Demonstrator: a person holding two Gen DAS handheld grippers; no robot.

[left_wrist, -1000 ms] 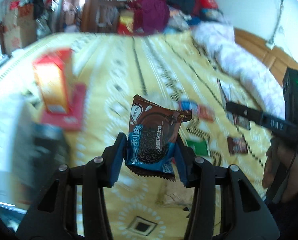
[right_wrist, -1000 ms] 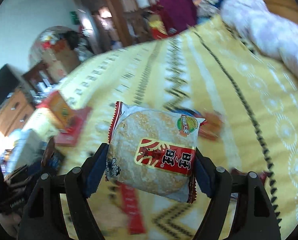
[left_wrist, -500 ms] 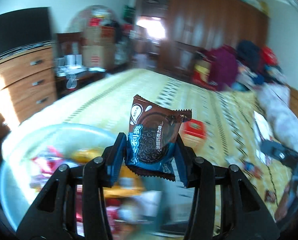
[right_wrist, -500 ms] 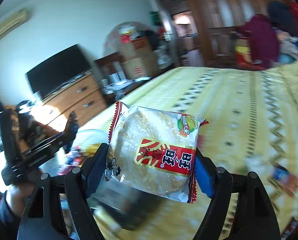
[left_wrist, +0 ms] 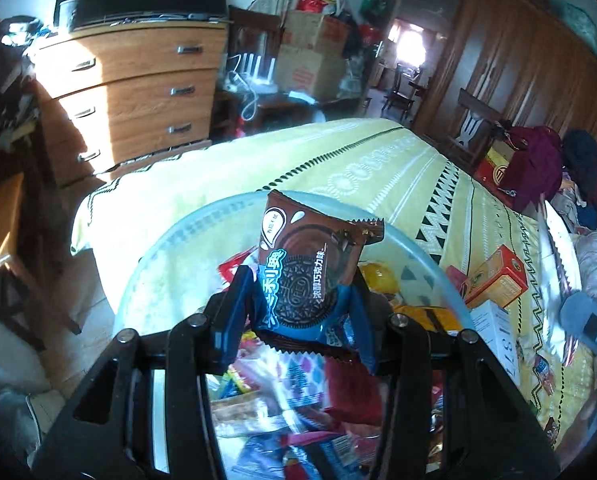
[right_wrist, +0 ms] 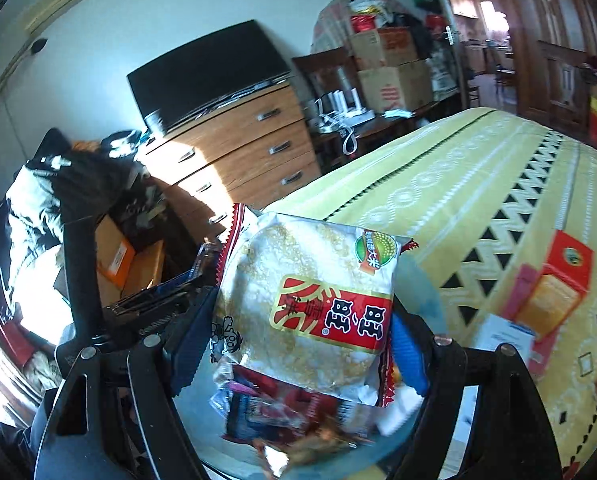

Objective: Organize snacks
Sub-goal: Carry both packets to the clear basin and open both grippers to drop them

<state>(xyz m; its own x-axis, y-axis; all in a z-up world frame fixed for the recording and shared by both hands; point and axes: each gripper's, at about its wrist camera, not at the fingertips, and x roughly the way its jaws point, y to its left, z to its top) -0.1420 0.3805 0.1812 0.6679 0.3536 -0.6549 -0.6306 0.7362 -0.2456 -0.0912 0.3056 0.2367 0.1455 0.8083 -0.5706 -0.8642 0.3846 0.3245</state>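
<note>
My left gripper [left_wrist: 302, 312] is shut on a brown and blue Oreo packet [left_wrist: 306, 268] and holds it upright over a round clear bowl [left_wrist: 170, 240] that holds several snack packets. My right gripper [right_wrist: 298, 340] is shut on a white rice cracker packet [right_wrist: 310, 304] with a red label and holds it above the same bowl [right_wrist: 426, 296]. The left gripper's black body [right_wrist: 98, 280] shows at the left of the right wrist view. The right gripper [left_wrist: 590, 328] shows at the right edge of the left wrist view.
The bowl sits at the corner of a bed with a yellow patterned cover [left_wrist: 378, 160]. An orange box [left_wrist: 494, 280] and a white box [left_wrist: 494, 332] stand right of the bowl. A wooden dresser [left_wrist: 130, 92] stands beyond the bed's foot.
Both grippers have swung left from the middle of the bed to above the bowl, each still holding its packet.
</note>
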